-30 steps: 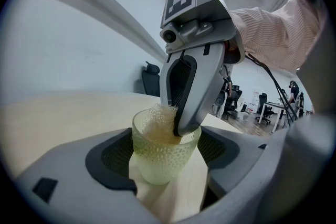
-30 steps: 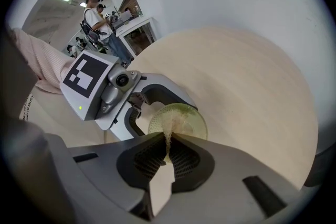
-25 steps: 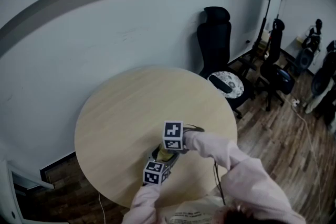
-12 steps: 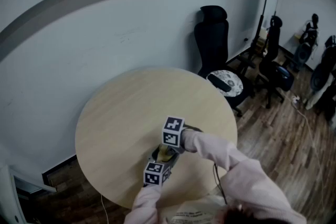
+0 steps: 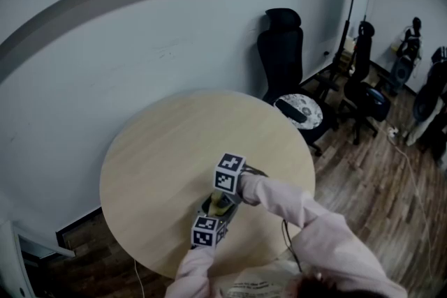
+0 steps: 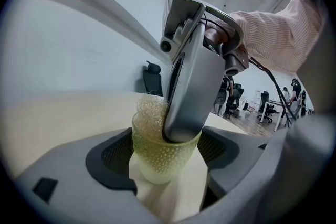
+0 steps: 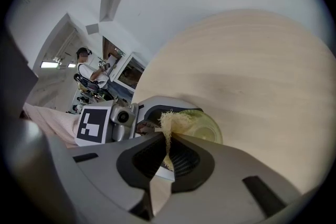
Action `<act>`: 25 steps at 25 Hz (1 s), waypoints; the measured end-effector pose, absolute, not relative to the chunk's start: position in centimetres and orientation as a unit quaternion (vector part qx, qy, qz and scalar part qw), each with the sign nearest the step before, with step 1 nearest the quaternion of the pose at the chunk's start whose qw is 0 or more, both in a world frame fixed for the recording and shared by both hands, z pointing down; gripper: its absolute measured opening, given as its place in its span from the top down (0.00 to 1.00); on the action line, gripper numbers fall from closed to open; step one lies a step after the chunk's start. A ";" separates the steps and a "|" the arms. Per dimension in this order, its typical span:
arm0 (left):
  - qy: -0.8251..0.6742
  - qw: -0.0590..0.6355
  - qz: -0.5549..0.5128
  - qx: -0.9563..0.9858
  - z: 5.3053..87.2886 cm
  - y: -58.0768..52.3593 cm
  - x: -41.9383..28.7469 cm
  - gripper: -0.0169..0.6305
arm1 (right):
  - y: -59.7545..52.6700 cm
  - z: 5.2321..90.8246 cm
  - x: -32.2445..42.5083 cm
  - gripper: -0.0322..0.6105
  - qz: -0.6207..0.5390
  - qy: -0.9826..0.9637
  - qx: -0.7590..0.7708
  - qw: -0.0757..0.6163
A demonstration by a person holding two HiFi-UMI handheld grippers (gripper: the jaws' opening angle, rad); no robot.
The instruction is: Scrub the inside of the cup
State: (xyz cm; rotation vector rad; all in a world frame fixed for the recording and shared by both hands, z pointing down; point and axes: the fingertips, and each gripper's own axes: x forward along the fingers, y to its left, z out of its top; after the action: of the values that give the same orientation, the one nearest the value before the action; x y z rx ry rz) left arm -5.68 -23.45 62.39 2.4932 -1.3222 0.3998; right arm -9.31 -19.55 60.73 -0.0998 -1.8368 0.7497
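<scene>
A yellow-green bumpy glass cup (image 6: 157, 160) stands between the jaws of my left gripper (image 6: 167, 153), which is shut on it. My right gripper (image 7: 169, 139) is shut on a pale mesh scrubber (image 7: 172, 122) and points down into the cup (image 7: 206, 126). In the left gripper view the right gripper's grey body (image 6: 191, 81) reaches into the cup's mouth, with the scrubber (image 6: 149, 108) bulging over the rim. In the head view both grippers meet at the table's near edge: the left gripper (image 5: 207, 229), the right gripper (image 5: 229, 178), the cup (image 5: 219, 204) between them.
The round pale wooden table (image 5: 160, 150) stands against a white wall. Black office chairs (image 5: 283, 52) and a cushioned seat (image 5: 302, 112) stand to the right on a wooden floor. A cable (image 5: 288, 234) hangs from the right gripper.
The right gripper's marker cube has shifted slightly up and away over the cup. The left gripper and the cup have stayed in place.
</scene>
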 end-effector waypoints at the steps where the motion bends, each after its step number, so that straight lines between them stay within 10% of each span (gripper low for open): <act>1: -0.459 0.145 0.139 0.865 62.4 -23.5 -5.7 0.39 | -19.5 60.7 -9.3 0.93 0.320 -0.774 -0.041 0.545; 25: -0.461 0.147 0.146 0.863 62.8 -23.3 -5.4 0.40 | -20.9 60.2 -10.6 0.93 0.448 -0.766 0.016 0.460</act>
State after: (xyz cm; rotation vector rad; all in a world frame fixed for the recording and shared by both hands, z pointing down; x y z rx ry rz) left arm -5.37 -23.27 62.84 2.4820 -1.3270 0.4197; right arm -10.57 -20.93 60.20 0.0396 -1.8861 1.1034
